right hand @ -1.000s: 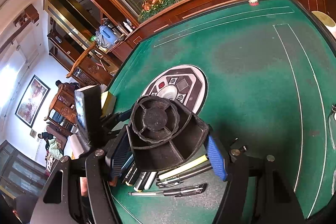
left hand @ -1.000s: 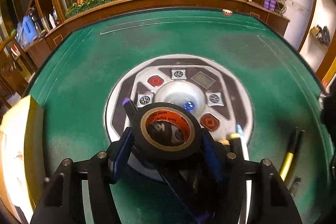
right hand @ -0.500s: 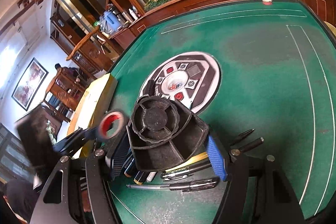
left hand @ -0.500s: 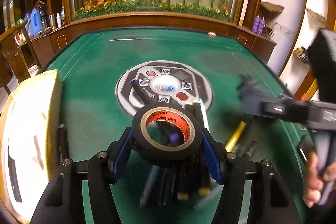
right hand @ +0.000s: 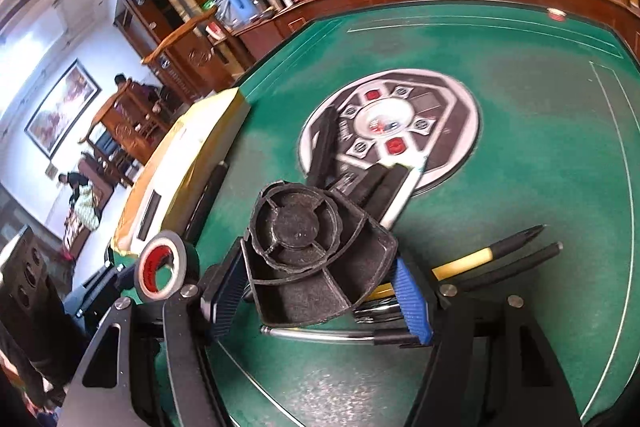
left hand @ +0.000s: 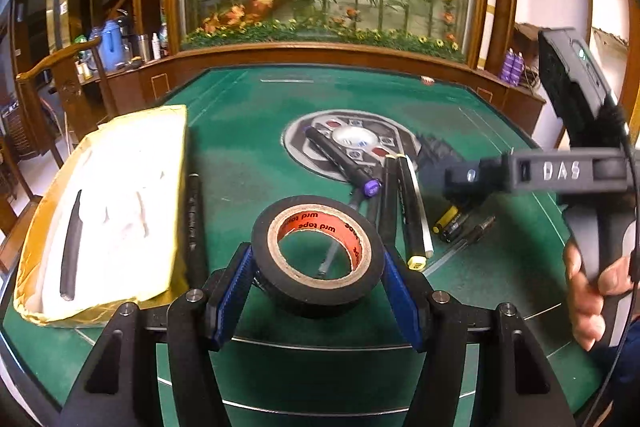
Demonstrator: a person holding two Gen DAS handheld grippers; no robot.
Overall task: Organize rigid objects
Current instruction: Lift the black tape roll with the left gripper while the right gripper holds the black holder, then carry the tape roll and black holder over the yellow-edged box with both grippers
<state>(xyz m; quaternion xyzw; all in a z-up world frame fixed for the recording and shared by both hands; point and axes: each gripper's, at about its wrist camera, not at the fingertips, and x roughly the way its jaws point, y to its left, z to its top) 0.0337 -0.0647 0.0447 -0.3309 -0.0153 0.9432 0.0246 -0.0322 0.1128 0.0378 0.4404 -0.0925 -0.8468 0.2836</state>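
Observation:
My left gripper [left hand: 316, 267] is shut on a roll of black tape [left hand: 316, 255] with an orange core and holds it above the green table [left hand: 240, 147]. The tape also shows in the right wrist view [right hand: 166, 265]. My right gripper [right hand: 320, 275] is shut on a black plastic holder with compartments [right hand: 316, 251], held above a pile of pens. Several pens and markers [left hand: 400, 199] lie on the felt past the tape, one with a purple cap [left hand: 370, 187]. The right gripper's body [left hand: 560, 171] shows at the right of the left wrist view.
A yellow box with a white lining [left hand: 116, 203] and a black pen inside [left hand: 72, 247] lies at the left. A round control panel [left hand: 352, 143] sits in the table's middle. A wooden rail [left hand: 320, 51] and a chair [left hand: 60, 87] border the table.
My left gripper has pulled back and to the left with the tape, so the yellow box and the pens now lie ahead. My right gripper has shifted a little with the holder.

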